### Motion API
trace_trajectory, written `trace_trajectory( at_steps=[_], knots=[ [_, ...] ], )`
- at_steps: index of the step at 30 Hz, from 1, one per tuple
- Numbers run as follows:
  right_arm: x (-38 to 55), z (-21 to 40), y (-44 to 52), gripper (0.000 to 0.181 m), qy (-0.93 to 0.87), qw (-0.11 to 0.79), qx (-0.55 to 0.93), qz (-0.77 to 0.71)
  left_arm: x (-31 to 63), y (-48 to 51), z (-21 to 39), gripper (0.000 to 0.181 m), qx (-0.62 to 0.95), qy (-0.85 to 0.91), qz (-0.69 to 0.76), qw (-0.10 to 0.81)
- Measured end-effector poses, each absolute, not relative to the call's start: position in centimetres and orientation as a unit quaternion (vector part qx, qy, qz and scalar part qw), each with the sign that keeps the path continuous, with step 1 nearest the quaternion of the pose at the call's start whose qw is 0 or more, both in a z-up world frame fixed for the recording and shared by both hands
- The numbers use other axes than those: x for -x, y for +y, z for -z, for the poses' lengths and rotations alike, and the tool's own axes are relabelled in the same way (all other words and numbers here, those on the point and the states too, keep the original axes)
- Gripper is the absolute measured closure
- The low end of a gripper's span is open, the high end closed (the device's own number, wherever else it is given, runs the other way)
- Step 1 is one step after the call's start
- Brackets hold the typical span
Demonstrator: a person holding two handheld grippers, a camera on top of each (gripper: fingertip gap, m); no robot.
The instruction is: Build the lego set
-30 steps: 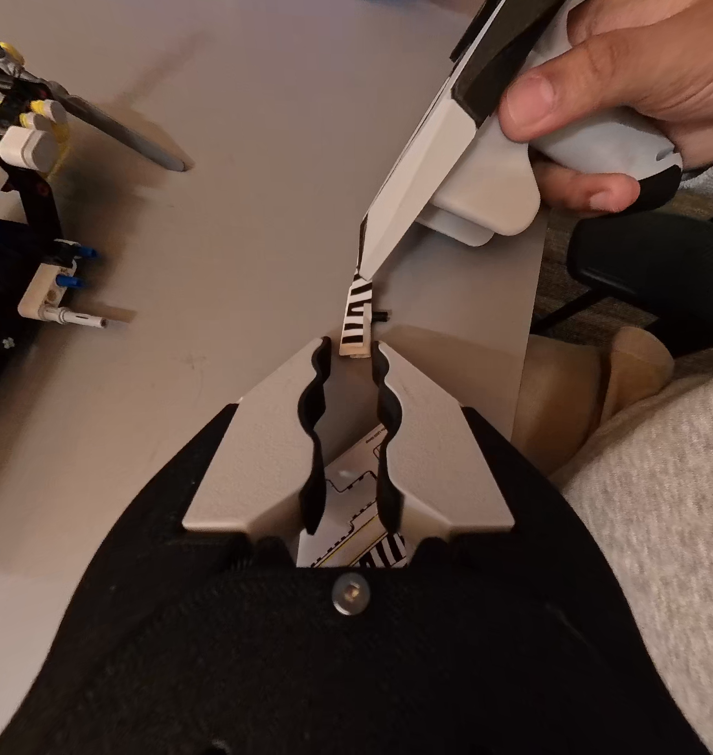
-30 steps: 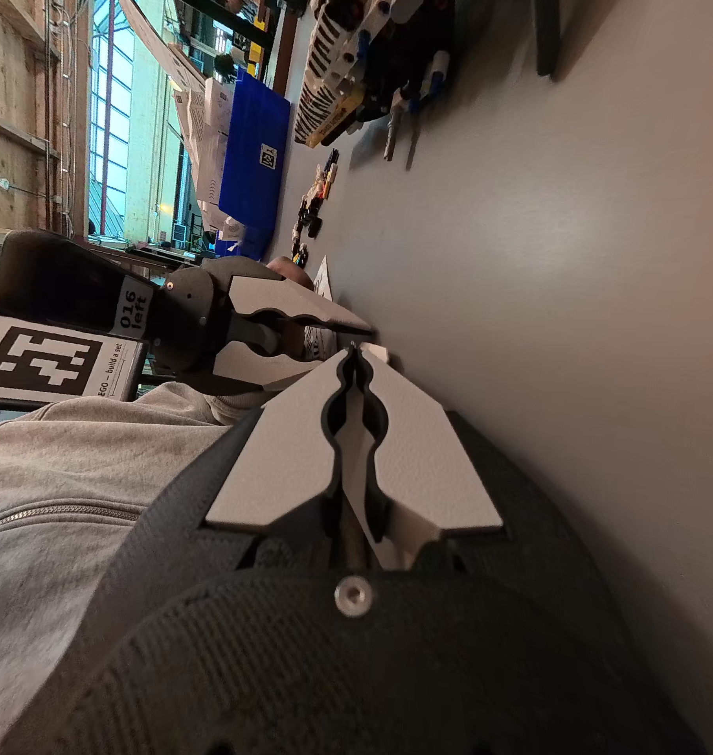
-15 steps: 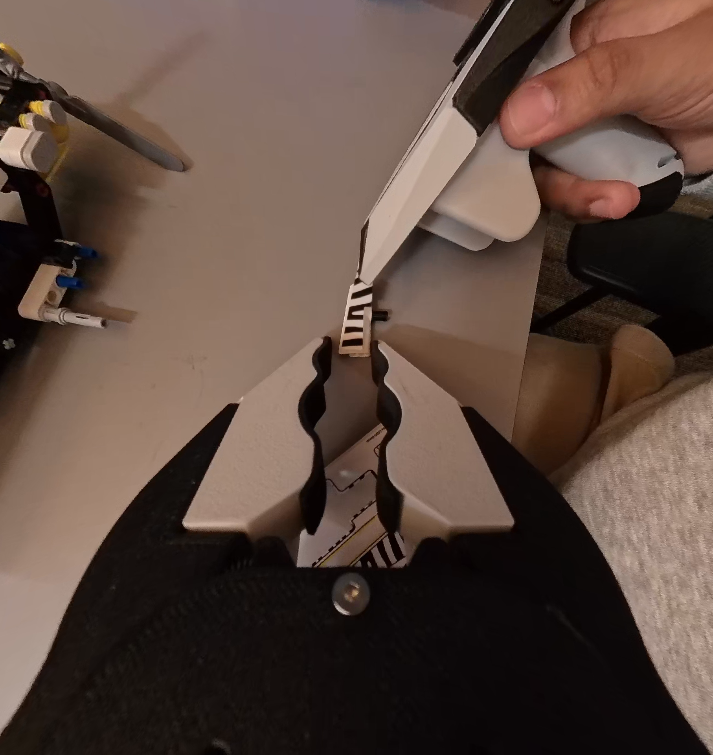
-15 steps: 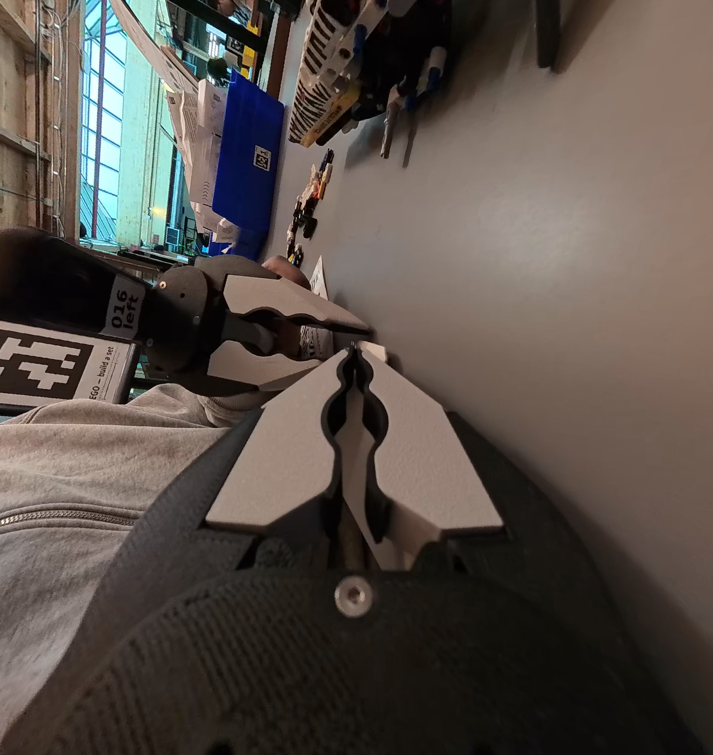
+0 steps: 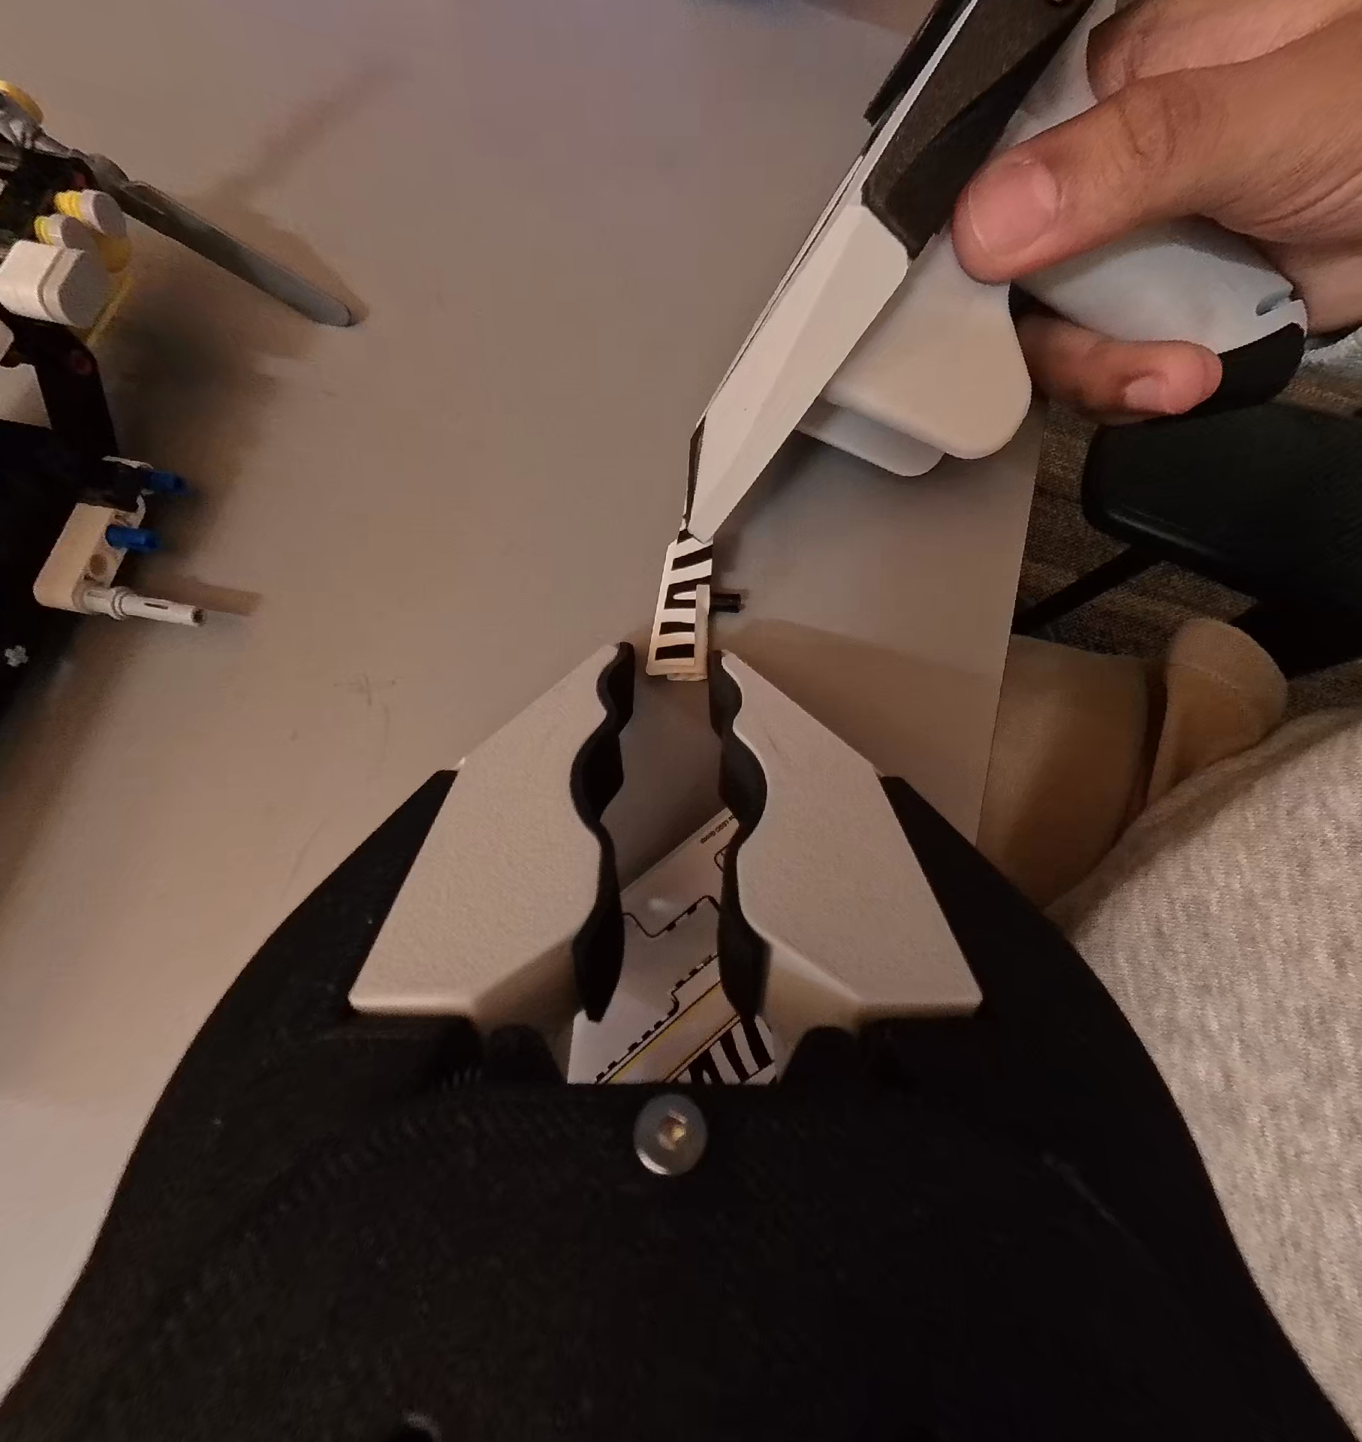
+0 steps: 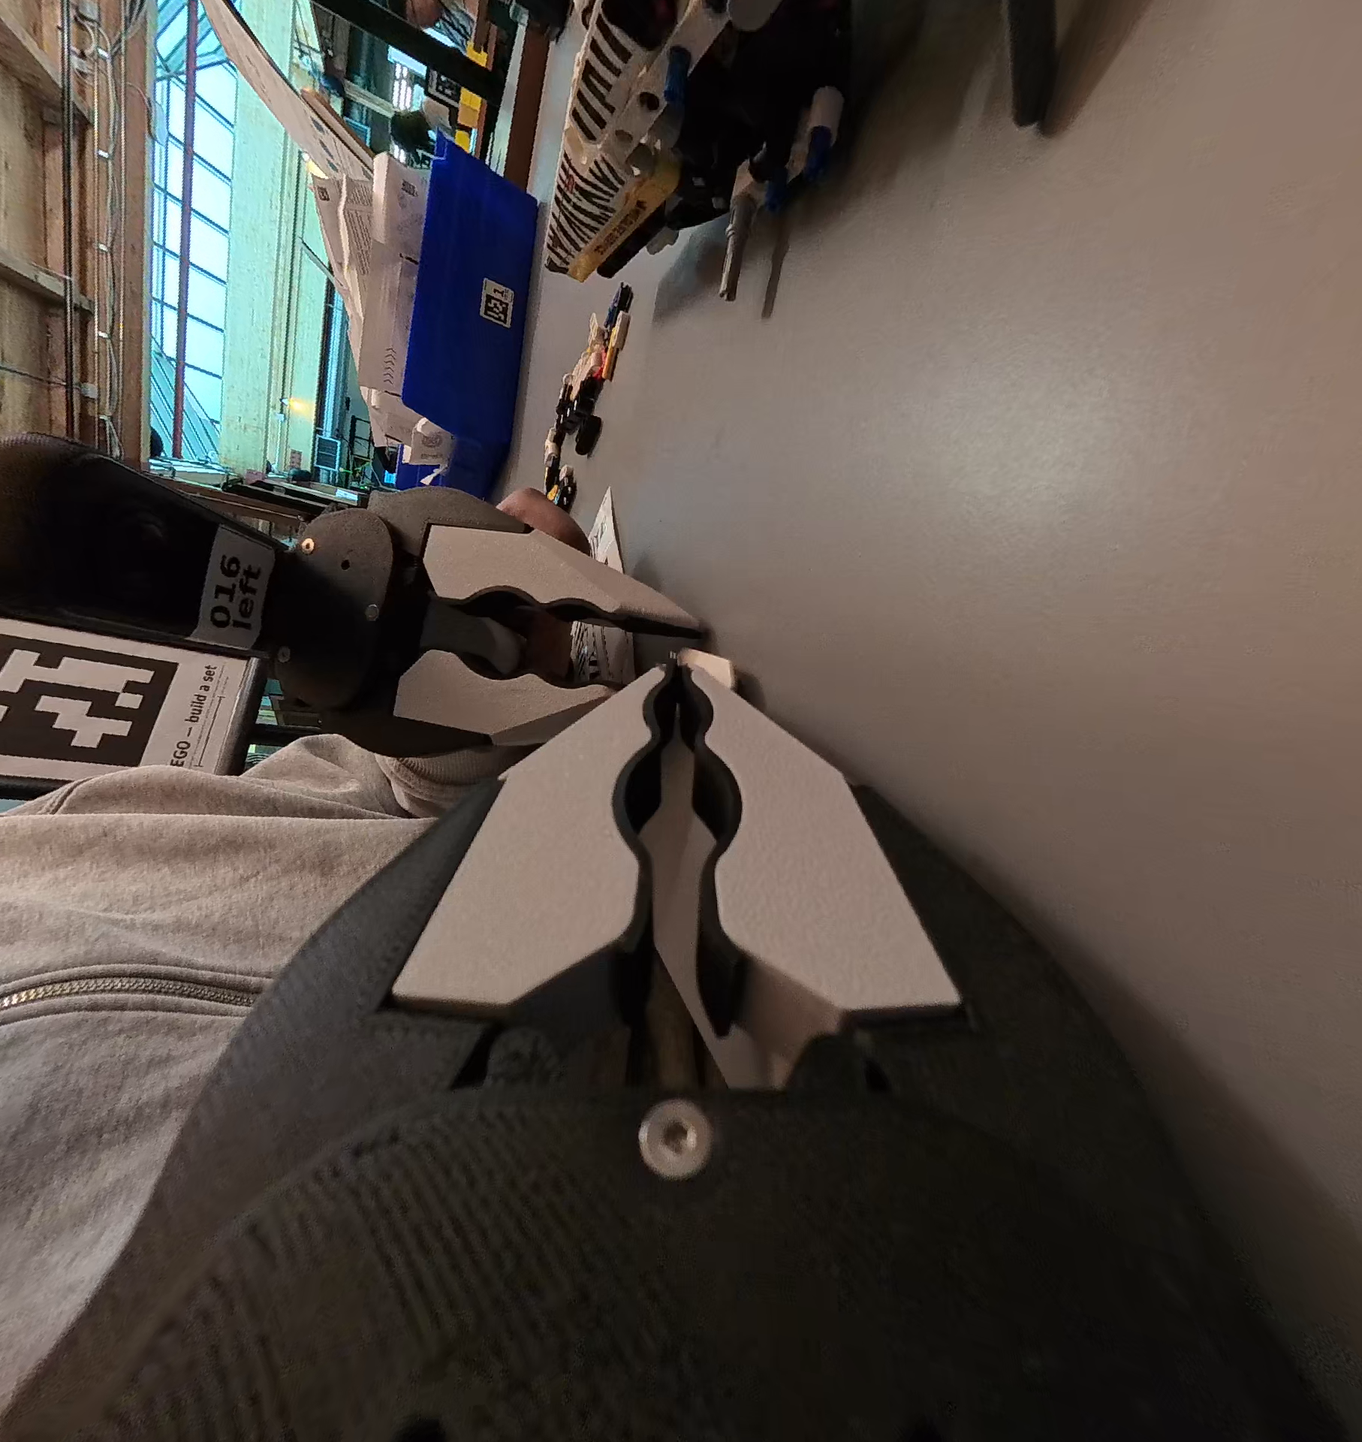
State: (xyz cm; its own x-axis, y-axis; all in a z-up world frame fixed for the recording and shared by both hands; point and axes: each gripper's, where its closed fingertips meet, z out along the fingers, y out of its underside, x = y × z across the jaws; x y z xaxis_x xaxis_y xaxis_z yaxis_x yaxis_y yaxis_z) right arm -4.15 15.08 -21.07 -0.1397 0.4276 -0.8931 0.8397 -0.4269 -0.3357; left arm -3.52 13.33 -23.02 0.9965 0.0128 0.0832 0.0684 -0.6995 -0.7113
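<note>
My right gripper is shut on a small white Lego piece with black stripes and holds it by its top end, just above the grey table. It also shows in the left wrist view, held by a hand. My left gripper is open, and the striped piece's lower end sits at the mouth of its fingertips. A short black pin sticks out of the piece's side. In the right wrist view only a white corner of the piece shows.
A partly built black, white and yellow Lego model with a grey blade stands at the left. A sticker sheet lies under my left gripper. Loose pieces and a blue bin sit farther off. The table edge is at the right. The tips of both grippers are at nearly the same place.
</note>
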Motion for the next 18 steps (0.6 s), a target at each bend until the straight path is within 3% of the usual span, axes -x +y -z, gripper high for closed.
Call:
trace_trajectory(
  at_steps=[18],
  knots=[
    [4.15, 21.25, 15.12, 0.181, 0.504, 0.184, -0.634, 0.557, 3.52, 13.31, 22.97, 0.163, 0.921, -0.023, 0.038, 0.387]
  ],
)
